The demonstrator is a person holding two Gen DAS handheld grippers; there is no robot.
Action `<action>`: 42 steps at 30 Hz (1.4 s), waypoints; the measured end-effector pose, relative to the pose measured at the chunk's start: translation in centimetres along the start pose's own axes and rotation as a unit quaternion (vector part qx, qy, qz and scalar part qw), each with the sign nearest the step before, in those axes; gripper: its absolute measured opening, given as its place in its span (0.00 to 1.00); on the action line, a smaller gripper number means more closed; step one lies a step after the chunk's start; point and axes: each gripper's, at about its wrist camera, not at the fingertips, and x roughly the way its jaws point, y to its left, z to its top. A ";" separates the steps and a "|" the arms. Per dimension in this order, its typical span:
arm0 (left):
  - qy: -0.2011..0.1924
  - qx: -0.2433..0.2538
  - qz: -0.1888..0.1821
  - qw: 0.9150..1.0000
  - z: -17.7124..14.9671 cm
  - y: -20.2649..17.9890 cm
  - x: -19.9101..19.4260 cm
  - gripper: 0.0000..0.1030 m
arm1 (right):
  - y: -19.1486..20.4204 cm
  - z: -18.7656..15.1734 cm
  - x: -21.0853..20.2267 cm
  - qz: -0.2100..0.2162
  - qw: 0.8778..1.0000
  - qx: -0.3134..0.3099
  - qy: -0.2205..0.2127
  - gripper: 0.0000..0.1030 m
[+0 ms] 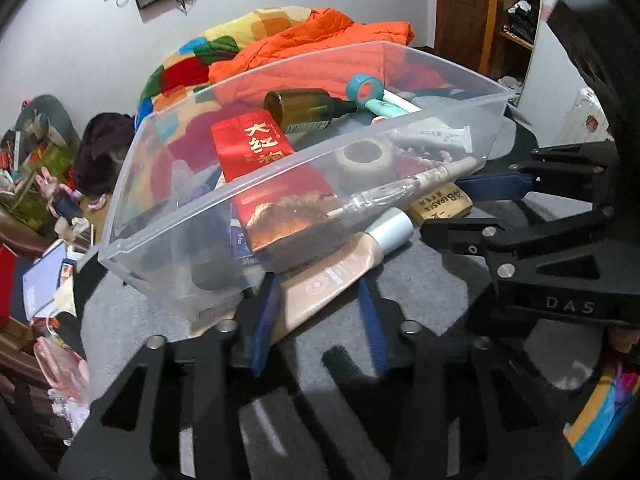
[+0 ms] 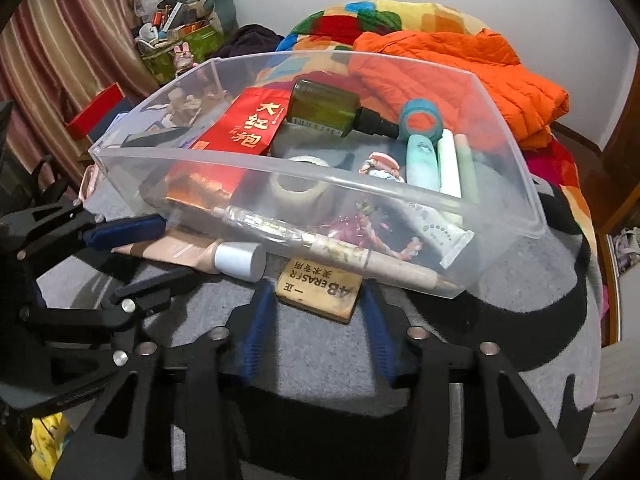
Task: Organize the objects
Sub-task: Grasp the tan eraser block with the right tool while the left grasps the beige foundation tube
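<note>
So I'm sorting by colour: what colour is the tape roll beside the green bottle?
Teal tape roll, clearest in the right wrist view.

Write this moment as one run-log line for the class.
left tool: open around beige tube | right tool: open around eraser | clear bin: holds other items

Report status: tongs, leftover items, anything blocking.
Left tongs open, straddling beige tube. Right tongs open around eraser. Both items outside clear bin, tight against its near wall, so little clearance there.
</note>
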 end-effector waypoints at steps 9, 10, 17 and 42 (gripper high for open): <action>-0.004 0.030 0.031 0.999 -1.2 -1.2 -0.9 0.20 | -0.6 -1.1 -1.2 0.039 0.999 0.013 0.000 0.39; -0.002 0.031 0.027 0.999 -1.4 -1.2 -1.2 0.20 | -0.7 -1.3 -1.4 0.044 0.999 0.013 0.001 0.39; 0.016 0.013 -0.042 0.999 -2.9 -0.7 -3.9 0.20 | -1.1 -2.5 -3.3 0.065 0.998 0.015 -0.008 0.39; 0.012 -0.015 -0.069 0.997 -0.8 -1.0 -2.6 0.22 | -1.7 -3.0 -6.5 0.078 0.996 0.019 -0.046 0.39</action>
